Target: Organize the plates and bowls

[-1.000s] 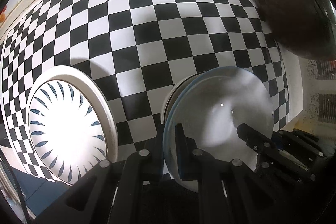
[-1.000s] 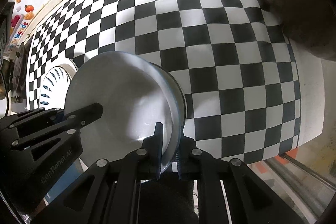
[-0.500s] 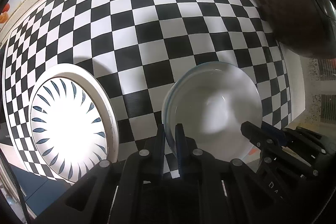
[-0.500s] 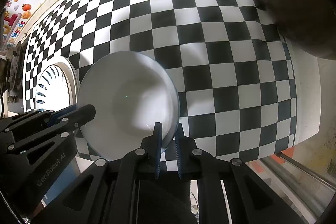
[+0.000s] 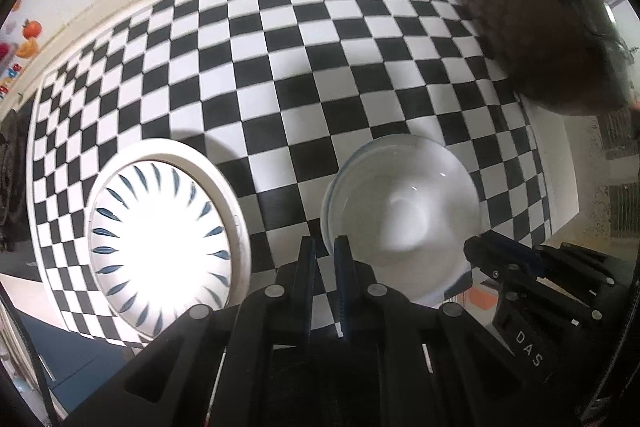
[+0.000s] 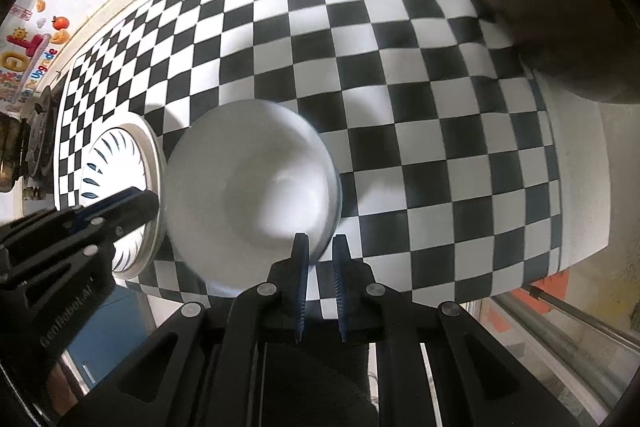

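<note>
Both claws clamped on one white bowl, on opposite sides of its rim: left claw pinching the edge nearest the patterned plate, right claw pinching the far edge, each with jaws nearly together and only the thin rim between the pads. Pointing steeply down, with the bowl hanging level between them and clear of the checkered surface; no second dish visible under it in either view. Deciding relation for the next move: plate lying flat on the surface to the bowl's left, near its rim with a strip of checks between in the left wrist view, and partly hidden behind the left claw's fingers in the right wrist view. Left hand therefore the nearer to the plate and likely the leader in any sideways carry, the right following across the bowl's width. Probably a stacking step, bowl onto plate, though that is only a guess from the task. Main risk: uneven travel of the two hands, tilting the bowl or twisting the rim out of one grip.
</note>
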The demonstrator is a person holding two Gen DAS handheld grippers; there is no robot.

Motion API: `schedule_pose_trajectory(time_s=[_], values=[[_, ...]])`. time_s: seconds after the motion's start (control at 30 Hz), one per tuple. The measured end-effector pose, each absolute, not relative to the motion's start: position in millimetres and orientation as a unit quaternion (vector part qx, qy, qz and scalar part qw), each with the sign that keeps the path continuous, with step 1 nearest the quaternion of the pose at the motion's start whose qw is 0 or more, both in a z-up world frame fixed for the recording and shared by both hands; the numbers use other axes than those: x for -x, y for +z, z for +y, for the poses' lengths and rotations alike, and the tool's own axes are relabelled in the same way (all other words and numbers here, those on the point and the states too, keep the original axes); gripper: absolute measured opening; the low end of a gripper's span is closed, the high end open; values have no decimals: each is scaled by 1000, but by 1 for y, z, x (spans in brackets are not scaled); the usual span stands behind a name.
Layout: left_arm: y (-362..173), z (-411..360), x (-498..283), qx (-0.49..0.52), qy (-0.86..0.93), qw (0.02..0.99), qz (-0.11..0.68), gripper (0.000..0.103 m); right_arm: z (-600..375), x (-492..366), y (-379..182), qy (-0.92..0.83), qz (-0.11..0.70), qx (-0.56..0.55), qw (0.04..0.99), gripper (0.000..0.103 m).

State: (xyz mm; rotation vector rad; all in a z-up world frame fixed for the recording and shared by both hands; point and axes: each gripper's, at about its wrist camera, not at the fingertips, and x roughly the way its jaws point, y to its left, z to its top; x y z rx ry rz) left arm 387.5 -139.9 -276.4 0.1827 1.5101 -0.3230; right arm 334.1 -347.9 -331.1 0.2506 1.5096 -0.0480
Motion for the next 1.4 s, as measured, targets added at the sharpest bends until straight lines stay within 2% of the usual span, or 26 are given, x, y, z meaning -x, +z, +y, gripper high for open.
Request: schedule_pose_trajectory(time_s=[0.37,0.73,1.07,1.13,1.17,1.2,1.23,1.3,1.33,1.4], values=[[-198,-130,-351,-87,-171,759,622,9,-344,-286,-242,-11,618,-115,778,14],[-147,-122,-324,-87,-181,787,583,9,-333,-251,-175,-6,571,-100,815,14],[-126,-124,-314,-81,-190,798,565,9,-329,-239,-153,5,556,-99,825,15],[-128,-123,-317,-76,-189,798,568,11,-332,-241,-157,5,560,-109,821,15],[-131,-122,-320,-70,-189,797,570,18,-335,-243,-161,4,562,-116,819,16],[-134,-122,-323,-64,-190,795,573,24,-337,-245,-164,2,563,-119,818,28],[-139,-120,-328,-52,-194,790,579,27,-343,-249,-172,-3,565,-126,815,53],[-153,-118,-339,-32,-195,778,596,34,-352,-255,-182,-13,563,-134,815,75],[-162,-116,-346,-23,-191,772,606,36,-360,-260,-192,-20,562,-144,814,76],[-182,-112,-359,0,-187,756,627,48,-374,-270,-210,-26,563,-168,809,79]])
